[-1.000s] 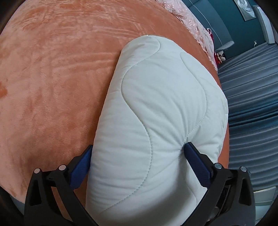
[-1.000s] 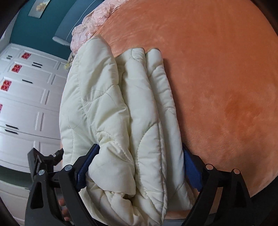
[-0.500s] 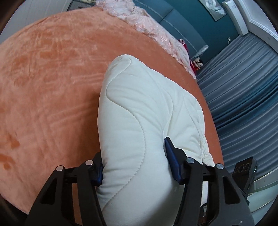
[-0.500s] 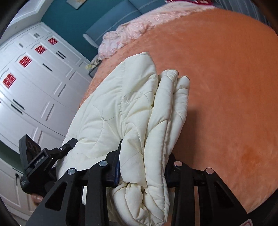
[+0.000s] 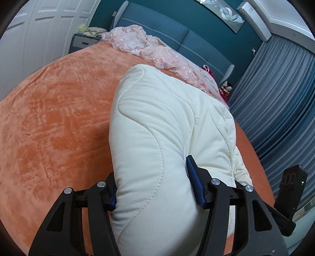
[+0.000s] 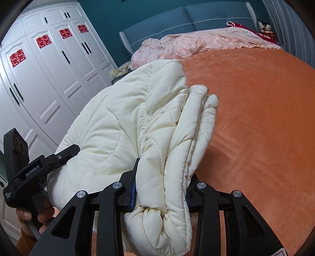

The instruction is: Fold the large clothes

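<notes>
The left gripper (image 5: 155,185) is pinching a thick rounded fold of the cream quilted garment (image 5: 169,126), its blue pads (image 5: 194,181) pressing into the padding from both sides at the bottom centre of the left wrist view. The right gripper (image 6: 160,187) is clamping the bunched, stacked edges of the same garment at the bottom centre of its own view, the layers bulging out below the fingers.

The garment is puffy, off-white, stitched in wavy curving lines, folded over several times and held up above the orange plush bedspread (image 5: 59,122), casting a shadow on it.

At the lower left of the right wrist view, a hand (image 6: 33,218) is gripping the other tool's handle, where white lettering reads "GenRobot.AI".

Toward the top of the frames, a crumpled pink lace cover (image 6: 196,43) is lying against the blue headboard (image 6: 177,17). The white wardrobe doors (image 6: 49,65) at upper left are carrying red paper-cut emblems.
</notes>
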`<state>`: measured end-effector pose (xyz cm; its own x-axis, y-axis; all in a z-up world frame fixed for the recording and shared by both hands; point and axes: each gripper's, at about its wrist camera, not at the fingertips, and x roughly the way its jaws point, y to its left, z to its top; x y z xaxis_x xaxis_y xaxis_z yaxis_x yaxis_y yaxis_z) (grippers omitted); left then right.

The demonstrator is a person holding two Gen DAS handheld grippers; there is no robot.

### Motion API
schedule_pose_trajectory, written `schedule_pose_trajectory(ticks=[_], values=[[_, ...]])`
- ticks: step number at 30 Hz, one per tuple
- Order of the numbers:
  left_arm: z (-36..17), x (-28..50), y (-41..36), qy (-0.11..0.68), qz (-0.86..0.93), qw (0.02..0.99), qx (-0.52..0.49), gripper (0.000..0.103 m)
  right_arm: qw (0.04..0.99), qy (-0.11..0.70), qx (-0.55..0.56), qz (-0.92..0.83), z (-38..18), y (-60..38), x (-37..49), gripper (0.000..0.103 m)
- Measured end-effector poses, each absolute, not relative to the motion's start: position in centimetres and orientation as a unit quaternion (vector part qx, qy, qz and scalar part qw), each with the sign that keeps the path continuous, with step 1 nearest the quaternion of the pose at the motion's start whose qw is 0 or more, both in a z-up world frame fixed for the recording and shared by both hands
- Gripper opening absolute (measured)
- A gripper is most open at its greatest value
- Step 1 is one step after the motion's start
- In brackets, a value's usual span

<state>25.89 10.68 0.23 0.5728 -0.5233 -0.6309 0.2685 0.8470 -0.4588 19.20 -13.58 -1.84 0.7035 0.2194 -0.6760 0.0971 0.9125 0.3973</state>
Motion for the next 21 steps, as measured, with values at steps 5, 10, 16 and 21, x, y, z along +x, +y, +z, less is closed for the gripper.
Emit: schedule_pose_trajectory(ticks=[5, 10, 16, 21], values=[[-6.5, 27.4, 12.2, 0.443, -0.21, 0.855, -0.167, 0.056, 0.884, 0.422, 0.2, 0.023, -6.9, -12.0, 21.5, 0.037], [-8.4, 26.5, 13.0, 0.439, -0.205, 0.857, -0.175, 0.062, 0.881, 0.428, 0.198, 0.023, -8.0, -11.9, 22.2, 0.049], [-6.1, 25.3, 13.5, 0.447, -0.17, 0.866, -0.143, 0.07, 0.873, 0.448, 0.19, 0.039, -5.8, -13.3, 20.1, 0.051], [-1.4, 22.2, 13.9, 0.429, -0.136, 0.891, -0.063, 0.068, 0.884, 0.443, 0.145, 0.014, -3.0, -14.4, 14.8, 0.052]])
